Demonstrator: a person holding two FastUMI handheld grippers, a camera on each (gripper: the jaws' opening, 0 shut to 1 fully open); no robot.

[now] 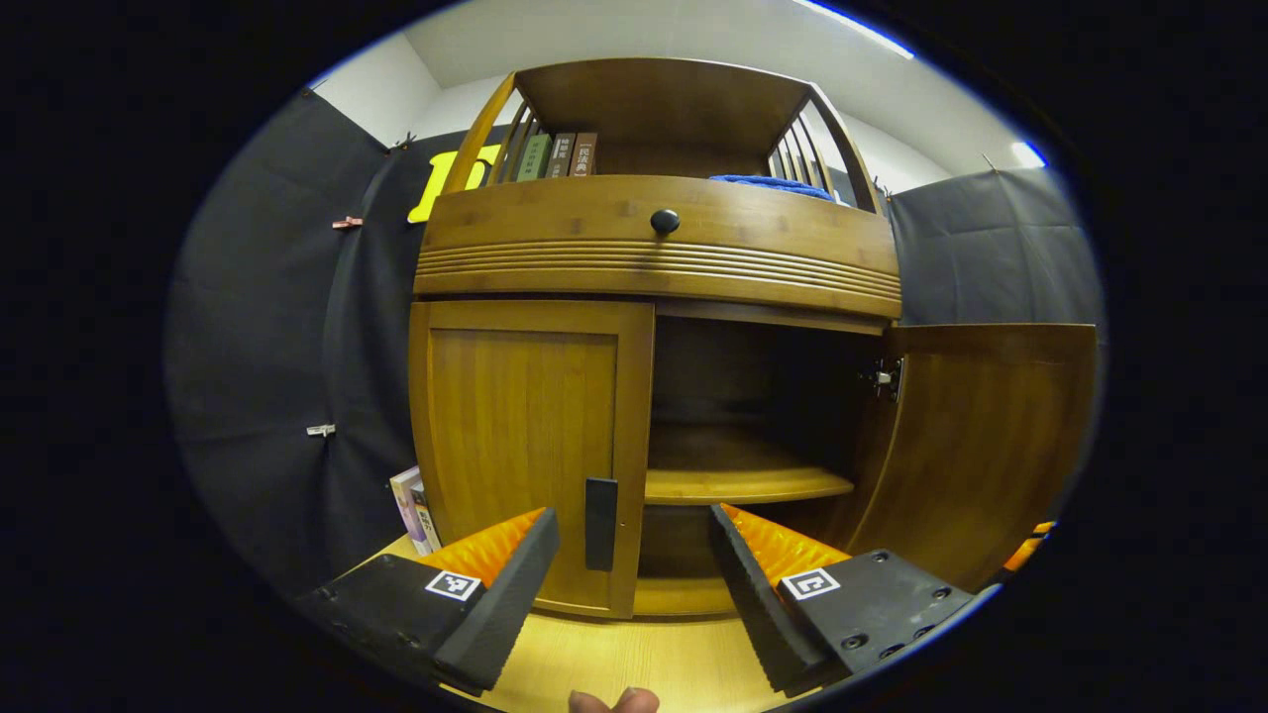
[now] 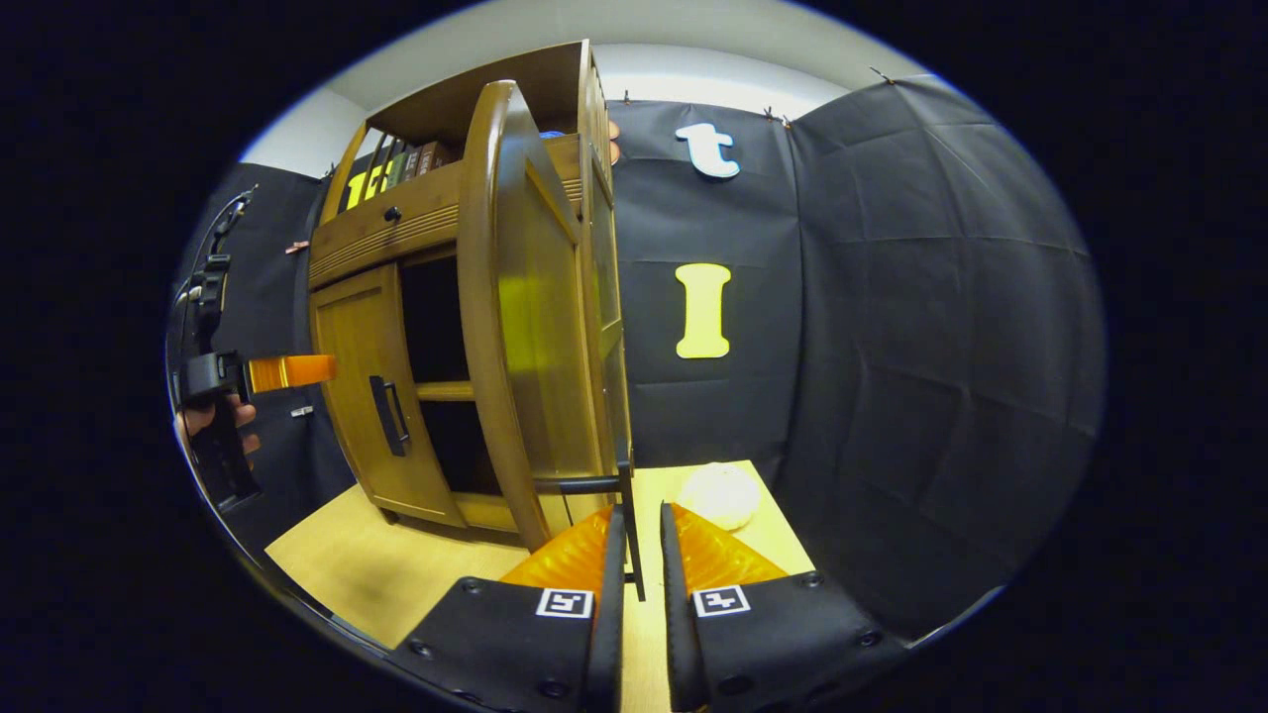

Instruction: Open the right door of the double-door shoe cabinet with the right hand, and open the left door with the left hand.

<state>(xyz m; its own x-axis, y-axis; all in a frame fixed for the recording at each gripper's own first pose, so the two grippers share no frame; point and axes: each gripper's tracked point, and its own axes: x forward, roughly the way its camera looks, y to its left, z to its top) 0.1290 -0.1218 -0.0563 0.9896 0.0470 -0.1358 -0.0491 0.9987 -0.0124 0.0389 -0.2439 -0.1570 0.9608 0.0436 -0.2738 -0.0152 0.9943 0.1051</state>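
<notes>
**One door open, one door shut**

Left gripper view: our left gripper [image 1: 634, 574] sits at the bottom centre, fingers spread wide, holding nothing. Between them we see the left door [image 1: 530, 446], closed, its dark handle [image 1: 600, 523] just ahead. At the right of the frame the right door [image 1: 981, 446] stands swung open, a shelf [image 1: 743, 483] visible inside the shoe cabinet [image 1: 659, 248].

Right gripper view: our right gripper [image 2: 634, 555], bottom centre, fingers nearly together around the right door's handle bar [image 2: 631, 530]; contact we cannot tell. At far left, a hand [image 2: 213, 421] holds the other gripper.
</notes>
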